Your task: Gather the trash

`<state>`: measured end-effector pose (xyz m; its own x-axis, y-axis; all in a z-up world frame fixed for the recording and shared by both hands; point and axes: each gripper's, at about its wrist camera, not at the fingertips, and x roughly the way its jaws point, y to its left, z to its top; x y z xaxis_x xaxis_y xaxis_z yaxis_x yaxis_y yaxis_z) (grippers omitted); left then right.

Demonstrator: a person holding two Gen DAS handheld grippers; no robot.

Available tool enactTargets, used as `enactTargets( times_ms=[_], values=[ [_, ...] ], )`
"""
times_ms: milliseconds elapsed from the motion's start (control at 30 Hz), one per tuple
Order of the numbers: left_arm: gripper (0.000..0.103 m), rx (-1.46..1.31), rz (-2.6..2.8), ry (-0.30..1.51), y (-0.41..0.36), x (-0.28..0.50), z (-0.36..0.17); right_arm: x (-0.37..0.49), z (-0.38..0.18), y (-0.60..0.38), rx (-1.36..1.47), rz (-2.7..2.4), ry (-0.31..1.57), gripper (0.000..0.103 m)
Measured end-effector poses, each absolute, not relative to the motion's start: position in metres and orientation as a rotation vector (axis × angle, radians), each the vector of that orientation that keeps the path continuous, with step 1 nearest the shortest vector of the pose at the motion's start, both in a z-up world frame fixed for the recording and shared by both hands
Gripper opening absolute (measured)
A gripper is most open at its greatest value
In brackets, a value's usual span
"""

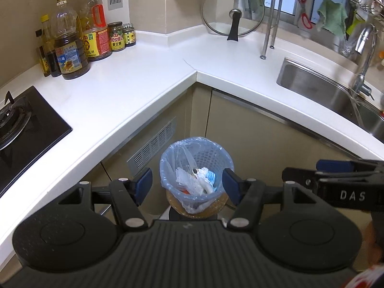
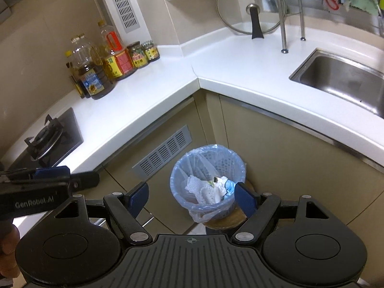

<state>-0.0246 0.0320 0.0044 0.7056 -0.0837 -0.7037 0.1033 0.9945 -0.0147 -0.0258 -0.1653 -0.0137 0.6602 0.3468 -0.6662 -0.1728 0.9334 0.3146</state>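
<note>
Blue-lined bin (image 1: 196,176) sits on the floor in the cabinet corner, paper trash (image 1: 195,180) inside; left gripper (image 1: 188,183) and right gripper (image 2: 190,198) both spread and empty, so pinch opposite liner rims, then lift evenly.

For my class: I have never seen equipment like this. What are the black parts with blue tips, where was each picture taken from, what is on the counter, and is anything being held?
A person holds two hand-held grippers, each with a camera looking along its fingers. One picture comes from the left gripper, the other from the right gripper. Both are open and hold nothing. Below them a lined trash bin on a wooden stool contains crumpled paper and wrappers. The white counter carries oil bottles, jars and a glass pot lid, with a stove and sink set in.
</note>
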Motion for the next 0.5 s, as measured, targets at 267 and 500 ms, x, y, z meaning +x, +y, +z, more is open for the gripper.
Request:
enactTargets(
  times_ms=[267,500],
  values=[
    [0.062,0.018,-0.123,0.77,0.034,-0.046,0.01,-0.043,-0.005,-0.161,0.207,0.305,0.777,0.078],
    [0.065,0.026,-0.133,0.762,0.03,-0.054,0.012,-0.048,-0.006,-0.159,0.199,0.314,0.781,0.078]
  ],
)
